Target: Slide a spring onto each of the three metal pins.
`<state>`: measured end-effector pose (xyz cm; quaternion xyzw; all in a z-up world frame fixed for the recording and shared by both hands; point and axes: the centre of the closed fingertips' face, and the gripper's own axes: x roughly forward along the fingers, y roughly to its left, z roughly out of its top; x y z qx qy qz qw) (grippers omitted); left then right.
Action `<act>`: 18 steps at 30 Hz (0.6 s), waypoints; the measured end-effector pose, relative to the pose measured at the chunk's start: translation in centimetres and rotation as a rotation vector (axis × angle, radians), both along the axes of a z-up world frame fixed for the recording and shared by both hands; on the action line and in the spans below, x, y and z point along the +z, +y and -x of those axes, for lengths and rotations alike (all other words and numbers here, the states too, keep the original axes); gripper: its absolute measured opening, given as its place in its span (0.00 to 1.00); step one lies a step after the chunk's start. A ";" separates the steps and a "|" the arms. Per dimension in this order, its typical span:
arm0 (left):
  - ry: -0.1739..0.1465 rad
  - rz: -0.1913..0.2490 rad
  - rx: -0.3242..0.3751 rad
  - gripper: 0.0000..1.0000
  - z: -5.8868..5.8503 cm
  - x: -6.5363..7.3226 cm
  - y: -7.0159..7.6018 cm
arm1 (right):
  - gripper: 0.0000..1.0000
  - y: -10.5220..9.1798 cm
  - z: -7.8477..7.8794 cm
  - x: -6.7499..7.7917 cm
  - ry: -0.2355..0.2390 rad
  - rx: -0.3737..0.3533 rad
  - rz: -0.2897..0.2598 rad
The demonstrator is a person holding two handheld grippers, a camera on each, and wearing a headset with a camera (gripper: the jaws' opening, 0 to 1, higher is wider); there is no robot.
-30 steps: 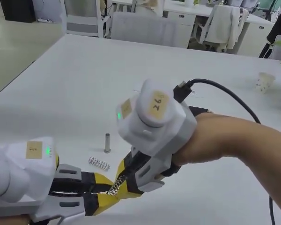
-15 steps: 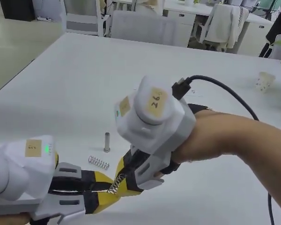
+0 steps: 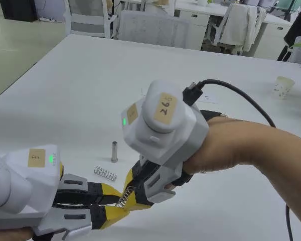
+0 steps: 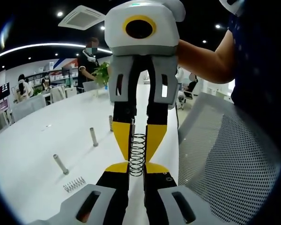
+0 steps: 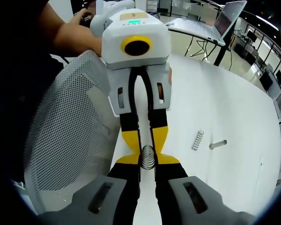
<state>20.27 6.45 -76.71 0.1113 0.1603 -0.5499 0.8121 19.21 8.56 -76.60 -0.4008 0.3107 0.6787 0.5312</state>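
A small steel spring (image 3: pixel 123 198) hangs between my two grippers, low in the head view. My left gripper (image 3: pixel 117 205) comes in from the bottom left and is shut on the spring's near end (image 4: pixel 137 169). From the right, my right gripper (image 3: pixel 131 189) points down and is shut on the other end (image 5: pixel 148 157). The yellow fingertips of both nearly touch. A second spring (image 3: pixel 105 173) lies loose on the white table (image 3: pixel 90 85). A metal pin (image 3: pixel 114 151) stands bare just behind it. The left gripper view has three bare upright pins (image 4: pixel 61 164) (image 4: pixel 93 137) (image 4: pixel 111 123).
A paper cup (image 3: pixel 283 87) stands at the table's far right. A black cable (image 3: pixel 241 100) trails from the right gripper over the forearm. A grey mesh chair back (image 4: pixel 225 150) sits close behind the grippers. Chairs and desks line the far side.
Both grippers stay closed on the same spring. The right gripper's body has risen and tilted slightly; the pin and loose spring have not moved.
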 end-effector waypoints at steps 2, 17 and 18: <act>0.003 0.005 0.003 0.04 0.0 0.1 0.0 | 0.08 0.0 0.0 0.0 -0.001 -0.001 0.002; 0.037 0.042 0.057 0.19 -0.5 0.3 0.6 | 0.08 -1.1 -1.1 0.3 -0.016 -0.028 0.011; 0.042 0.043 0.072 0.22 -0.7 0.3 0.8 | 0.08 -1.3 -1.3 0.3 -0.020 -0.031 0.011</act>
